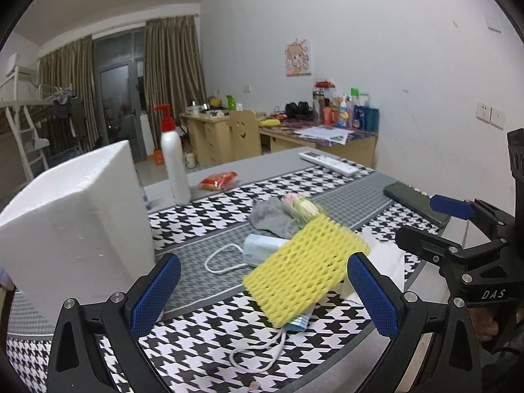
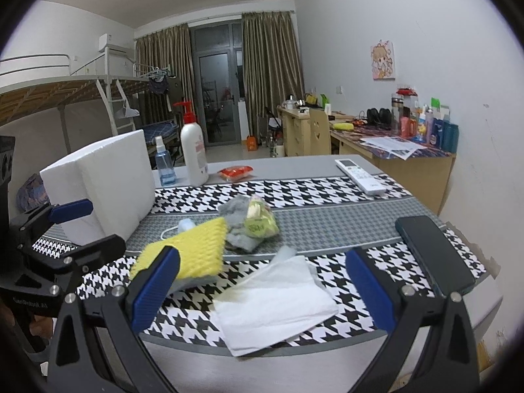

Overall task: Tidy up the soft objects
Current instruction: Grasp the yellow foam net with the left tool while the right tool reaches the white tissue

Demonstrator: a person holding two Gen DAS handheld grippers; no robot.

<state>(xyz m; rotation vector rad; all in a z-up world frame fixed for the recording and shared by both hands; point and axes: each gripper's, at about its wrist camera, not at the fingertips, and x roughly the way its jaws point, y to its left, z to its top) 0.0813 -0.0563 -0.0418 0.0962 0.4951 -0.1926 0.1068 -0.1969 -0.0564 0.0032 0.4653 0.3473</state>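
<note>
A yellow foam net sleeve (image 1: 306, 267) lies tilted on a pale blue face mask (image 1: 260, 249) with white ear loops; it also shows in the right wrist view (image 2: 193, 249). Behind it lie a grey cloth (image 1: 270, 217) and a bagged pink-green soft item (image 1: 301, 208). A white tissue (image 2: 275, 301) lies at the table's near edge. My left gripper (image 1: 262, 298) is open and empty, just in front of the sleeve. My right gripper (image 2: 258, 291) is open and empty over the tissue.
A white foam box (image 1: 75, 222) stands at the left. A white pump bottle (image 1: 175, 167), a blue spray bottle (image 2: 163, 163), a red snack packet (image 1: 218, 180), a white remote (image 2: 360, 175) and a dark phone (image 2: 432, 252) lie on the houndstooth cloth (image 2: 294, 193).
</note>
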